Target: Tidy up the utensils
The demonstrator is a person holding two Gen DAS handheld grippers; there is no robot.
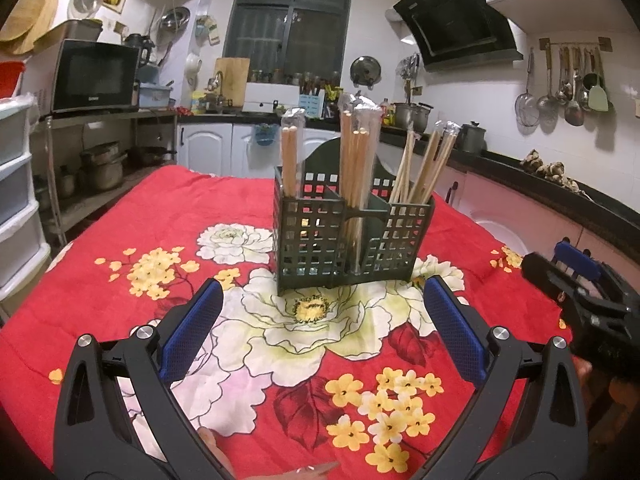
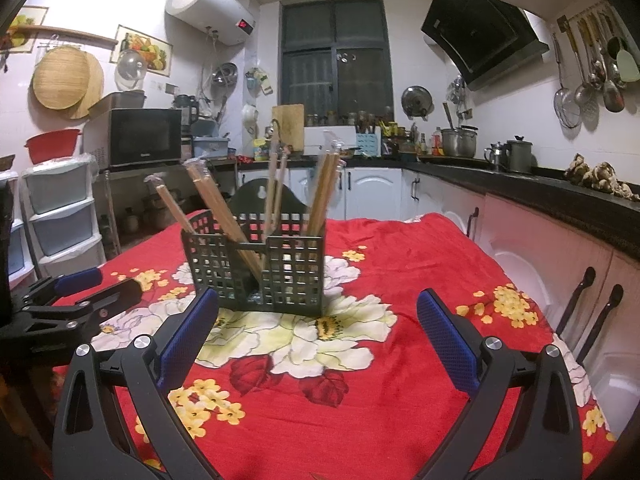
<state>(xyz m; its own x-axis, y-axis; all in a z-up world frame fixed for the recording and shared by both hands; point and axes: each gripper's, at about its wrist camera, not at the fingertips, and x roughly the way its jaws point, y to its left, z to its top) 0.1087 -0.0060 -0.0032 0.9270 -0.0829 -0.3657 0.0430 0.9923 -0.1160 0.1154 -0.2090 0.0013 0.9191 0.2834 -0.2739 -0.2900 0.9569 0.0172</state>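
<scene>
Hiding chopsticks' (image 1: 420,168) lower ends: green caddy (image 1: 320,240).

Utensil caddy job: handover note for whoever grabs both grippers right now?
Left gripper: jaws open, empty, facing the caddy.
Right gripper: jaws open, empty, also short of it.
Green lattice caddy stands upright on the red floral cloth.
Wrapped chopstick bundles stand in its compartments, some leaning.
Done: no loose utensils visible on the cloth.
Left: nothing obvious; maybe straighten the leaning bundles.
</scene>
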